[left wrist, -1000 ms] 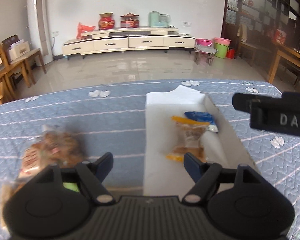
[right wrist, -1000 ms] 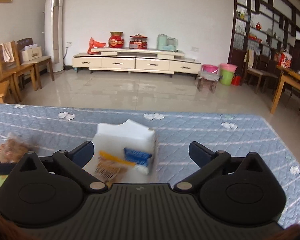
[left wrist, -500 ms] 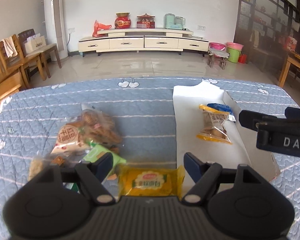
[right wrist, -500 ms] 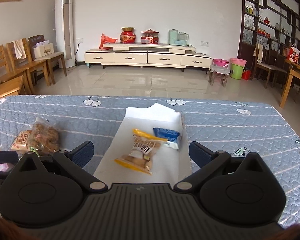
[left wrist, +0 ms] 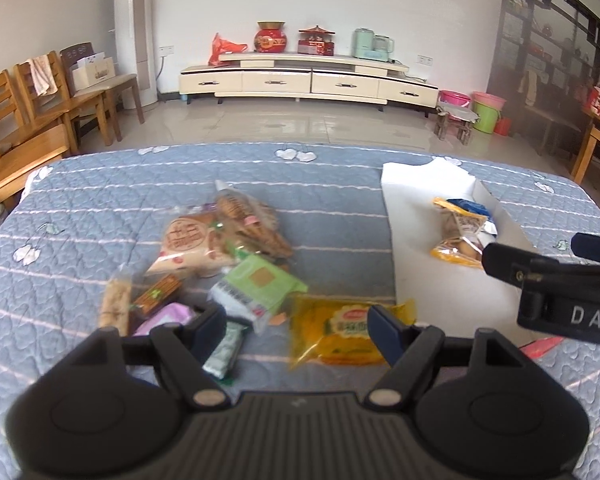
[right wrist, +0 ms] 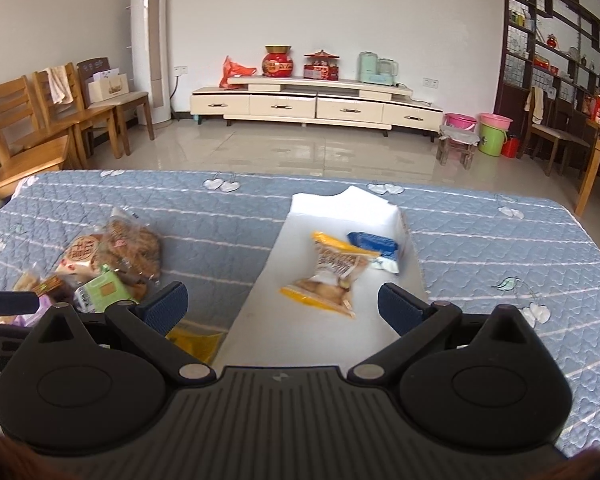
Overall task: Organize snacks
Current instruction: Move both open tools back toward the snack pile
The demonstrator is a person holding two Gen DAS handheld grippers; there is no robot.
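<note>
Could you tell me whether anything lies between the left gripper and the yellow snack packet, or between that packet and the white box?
Nothing visible does. The left gripper is open with the yellow snack packet lying just ahead between its fingers, uncovered. The white box sits right beside the packet, with only bare blue quilt around.

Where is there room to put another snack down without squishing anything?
Bare spots: the near half of the white box, in front of the orange-edged snack; the blue quilt strip between the snack pile and the box; and the quilt right of the box. Crowded: the pile on the left, and the box's far end with the blue packet.
</note>
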